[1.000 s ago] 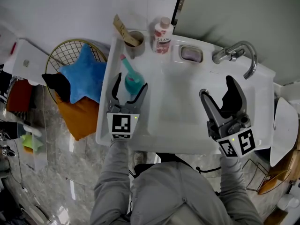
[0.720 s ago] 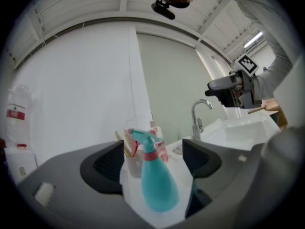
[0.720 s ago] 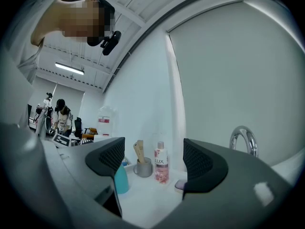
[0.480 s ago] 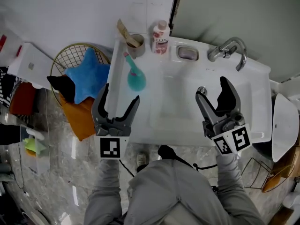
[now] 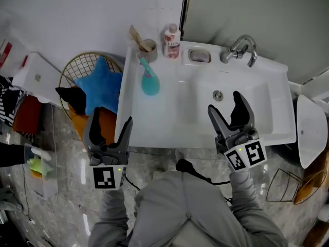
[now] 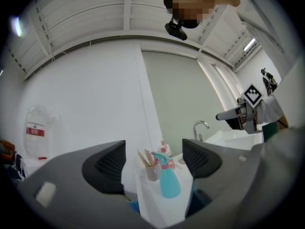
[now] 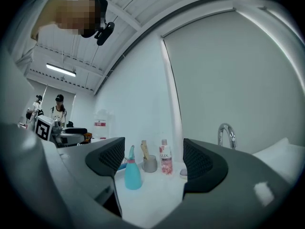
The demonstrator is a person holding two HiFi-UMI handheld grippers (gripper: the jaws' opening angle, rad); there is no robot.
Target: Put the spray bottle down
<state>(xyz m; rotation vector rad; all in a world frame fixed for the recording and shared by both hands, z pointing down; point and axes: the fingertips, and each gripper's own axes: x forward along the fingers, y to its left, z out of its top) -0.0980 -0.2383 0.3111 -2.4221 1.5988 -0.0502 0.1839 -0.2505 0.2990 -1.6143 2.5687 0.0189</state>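
Now: bottle (image 5: 149,82) upright on left ledge of sink (image 5: 175,122), toward its back, touched by neither gripper. Left gripper (image 5: 110,121) off sink's front-left corner, fingers spread wide, nothing between. Right gripper (image 5: 226,108) above sink's front rim by basin, fingers spread wide, nothing between.

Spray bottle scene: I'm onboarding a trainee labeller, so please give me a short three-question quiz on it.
1. Where does the spray bottle stand? A in the wire basket; B on the sink ledge near the cup; C in the soap dish.
2. True or false: the left hand-held gripper is shut on the spray bottle.
3. Fill in: the right hand-held gripper hangs over the basin with its jaws ____.
Key: 1 B; 2 false; 3 open.
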